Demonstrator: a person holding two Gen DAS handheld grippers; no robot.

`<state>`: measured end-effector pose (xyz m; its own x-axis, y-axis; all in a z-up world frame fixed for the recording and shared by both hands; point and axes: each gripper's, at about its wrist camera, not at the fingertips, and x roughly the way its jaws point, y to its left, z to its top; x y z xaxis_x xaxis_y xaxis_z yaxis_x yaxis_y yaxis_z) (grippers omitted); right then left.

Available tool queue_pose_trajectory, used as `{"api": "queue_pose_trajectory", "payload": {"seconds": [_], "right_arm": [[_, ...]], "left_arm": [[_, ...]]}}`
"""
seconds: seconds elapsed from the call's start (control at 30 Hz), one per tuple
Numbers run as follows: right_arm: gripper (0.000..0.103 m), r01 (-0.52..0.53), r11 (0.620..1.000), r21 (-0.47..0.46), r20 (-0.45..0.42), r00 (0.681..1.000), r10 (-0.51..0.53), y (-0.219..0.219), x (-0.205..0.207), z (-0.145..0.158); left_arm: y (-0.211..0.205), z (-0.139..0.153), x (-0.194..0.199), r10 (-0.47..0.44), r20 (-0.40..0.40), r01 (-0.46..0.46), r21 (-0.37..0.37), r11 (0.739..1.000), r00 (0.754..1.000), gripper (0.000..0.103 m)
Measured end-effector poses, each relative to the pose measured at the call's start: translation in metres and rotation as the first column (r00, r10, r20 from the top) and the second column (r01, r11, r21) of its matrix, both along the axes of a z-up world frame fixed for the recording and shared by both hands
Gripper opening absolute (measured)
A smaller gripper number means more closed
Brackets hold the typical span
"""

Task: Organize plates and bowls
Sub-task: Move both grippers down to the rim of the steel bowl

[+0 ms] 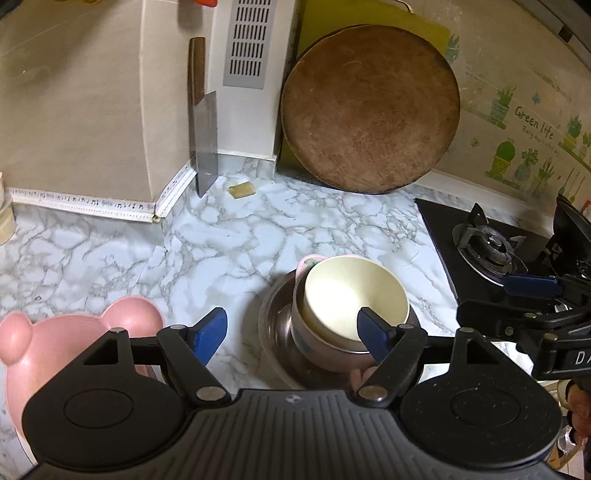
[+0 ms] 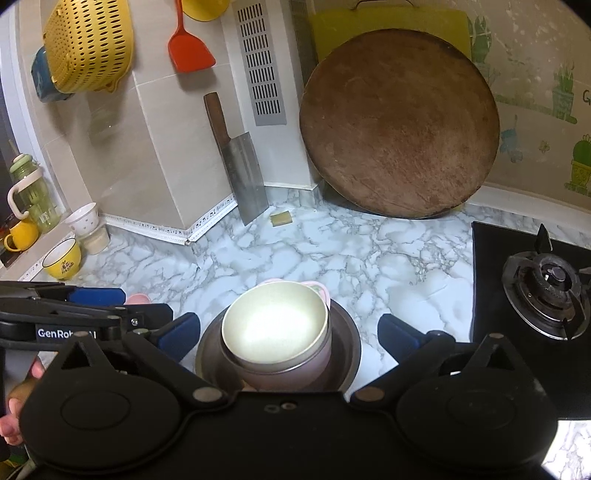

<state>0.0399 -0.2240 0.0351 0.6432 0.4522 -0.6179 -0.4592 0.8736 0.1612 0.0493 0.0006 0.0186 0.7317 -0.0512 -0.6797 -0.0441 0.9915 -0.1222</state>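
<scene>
A cream bowl (image 2: 275,325) sits nested in a pink bowl (image 2: 284,373), and both stand in a metal dish (image 2: 347,343) on the marble tabletop (image 2: 332,251), near the stove (image 2: 546,291). The right gripper (image 2: 290,338) is spread wide around the stack, touching nothing. The left gripper (image 1: 293,339) is also released, one finger (image 1: 373,334) over the cream bowl's rim (contact unclear). A pink bear-shaped plate (image 1: 74,332) lies to the left.

Round wooden board (image 2: 399,125) leaning on the wall at the counter's (image 2: 295,251) back edge, a yellow board (image 2: 388,26) behind it. Cleaver (image 2: 240,170) upright in the back corner; sponge (image 2: 280,219) beside it. Gas burner (image 2: 550,291) at the right edge. Colander (image 2: 88,44) and red spatula (image 2: 190,48) hanging above.
</scene>
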Motion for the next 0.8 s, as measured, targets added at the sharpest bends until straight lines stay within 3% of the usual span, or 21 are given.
{"api": "queue_pose_trajectory", "payload": {"seconds": [0.27, 0.8], "right_arm": [[0.103, 0.009, 0.999, -0.046, -0.013, 1.000, -0.010, -0.010, 0.005, -0.021], [0.094, 0.070, 0.993, -0.092, -0.180, 0.980, -0.086, -0.029, 0.058, -0.092]], "left_arm": [[0.004, -0.025, 0.000, 0.039, -0.032, -0.038, 0.008, 0.999, 0.999, 0.077], [0.005, -0.085, 0.038, 0.118, -0.135, -0.112, 0.049, 0.993, 0.984, 0.077]]}}
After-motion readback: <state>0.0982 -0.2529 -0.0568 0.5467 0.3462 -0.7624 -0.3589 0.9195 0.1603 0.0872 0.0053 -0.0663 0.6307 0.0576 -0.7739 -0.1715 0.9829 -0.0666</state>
